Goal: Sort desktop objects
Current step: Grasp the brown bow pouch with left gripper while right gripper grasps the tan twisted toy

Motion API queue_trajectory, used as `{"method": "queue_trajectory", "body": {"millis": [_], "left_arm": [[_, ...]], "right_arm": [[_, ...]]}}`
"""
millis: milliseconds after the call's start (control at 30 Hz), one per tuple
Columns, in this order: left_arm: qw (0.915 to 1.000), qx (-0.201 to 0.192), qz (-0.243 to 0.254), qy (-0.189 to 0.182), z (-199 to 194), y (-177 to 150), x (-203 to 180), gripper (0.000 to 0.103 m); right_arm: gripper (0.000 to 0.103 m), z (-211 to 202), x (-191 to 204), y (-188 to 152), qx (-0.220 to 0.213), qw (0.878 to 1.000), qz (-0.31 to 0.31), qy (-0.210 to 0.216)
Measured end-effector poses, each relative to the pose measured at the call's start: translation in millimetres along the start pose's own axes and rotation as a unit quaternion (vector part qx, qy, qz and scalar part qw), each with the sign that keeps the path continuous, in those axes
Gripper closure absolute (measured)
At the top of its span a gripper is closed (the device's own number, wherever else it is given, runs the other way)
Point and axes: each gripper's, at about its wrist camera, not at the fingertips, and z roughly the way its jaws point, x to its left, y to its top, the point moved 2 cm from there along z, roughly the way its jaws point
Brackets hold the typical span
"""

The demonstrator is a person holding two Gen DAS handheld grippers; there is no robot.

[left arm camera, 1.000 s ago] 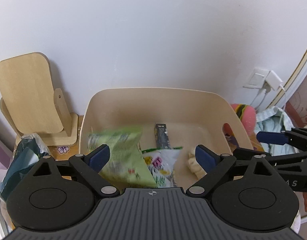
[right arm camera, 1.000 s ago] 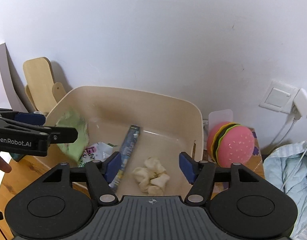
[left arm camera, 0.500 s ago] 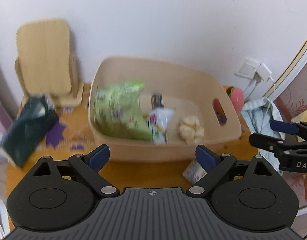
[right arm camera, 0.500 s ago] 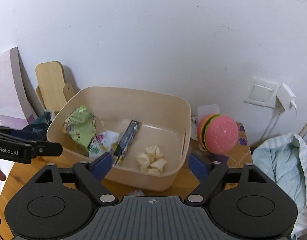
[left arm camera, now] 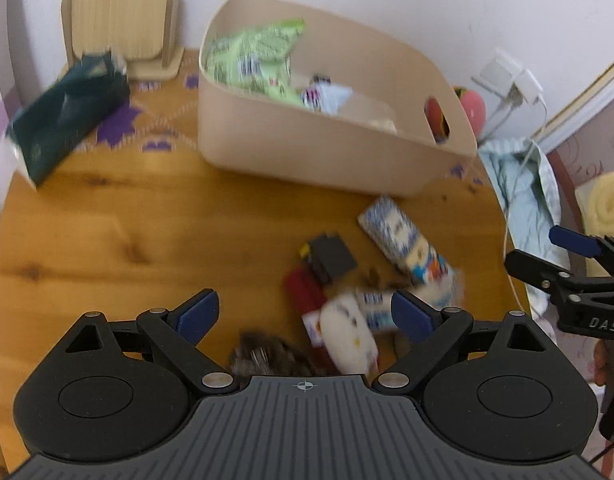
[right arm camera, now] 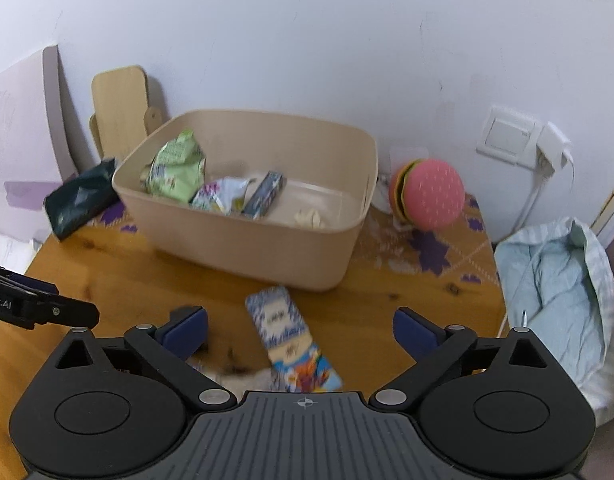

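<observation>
On the wooden counter (left arm camera: 147,240), just in front of the beige bin (right arm camera: 267,248), unsorted packets are lying in a loose cluster, the blue-and-white packet (right arm camera: 291,340) nearest the bin, probably waiting to join the green snack bag (right arm camera: 179,168) inside. The left gripper (left arm camera: 305,316) and right gripper (right arm camera: 301,332) are hovering with fingers apart, holding nothing. Only "DAS" and "bot.AI" are reading on the gripper bodies; packet print is blurred.

Beige bin (right arm camera: 267,248), blue-patterned packet (right arm camera: 283,332)

The right gripper (right arm camera: 301,326) is hovering wide open over a blue patterned flat packet (right arm camera: 291,344) lying before the beige plastic bin (right arm camera: 267,248).
</observation>
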Motion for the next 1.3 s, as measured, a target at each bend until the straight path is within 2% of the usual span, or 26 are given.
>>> {"method": "queue_trajectory", "body": {"millis": [200,567,700,900,1067,1300], "left_arm": [[0.9994,0.033,-0.008,-0.008,3.6,-29.6,-6.1,0.008],[0.9973,0.068,-0.022,-0.012,24.3,-55.7,-15.9,0.008],[0.9962,0.084,-0.023,-0.005,36.2,-64.0,-18.2,0.008],[0.9924,0.106,-0.062,0.006,54.6,-70.7,-5.6,0.009],[0.9908,0.102,-0.086,0.021,61.5,-69.0,2.2,0.008],[0.9890,0.103,-0.093,0.051,74.1,-68.1,9.5,0.008]], "right_arm": [[0.000,2.3,7.6,-32.7,0.033,0.999,-0.010,0.002],[0.000,22.6,19.3,-71.5,0.096,0.995,-0.019,0.013],[0.000,31.8,25.5,-79.1,0.110,0.993,-0.025,0.018],[0.000,47.8,27.3,-86.4,0.122,0.992,-0.007,0.012],[0.000,62.0,25.4,-92.7,0.135,0.991,0.013,0.008],[0.001,77.2,22.9,-90.2,0.136,0.991,0.015,-0.006]]}}
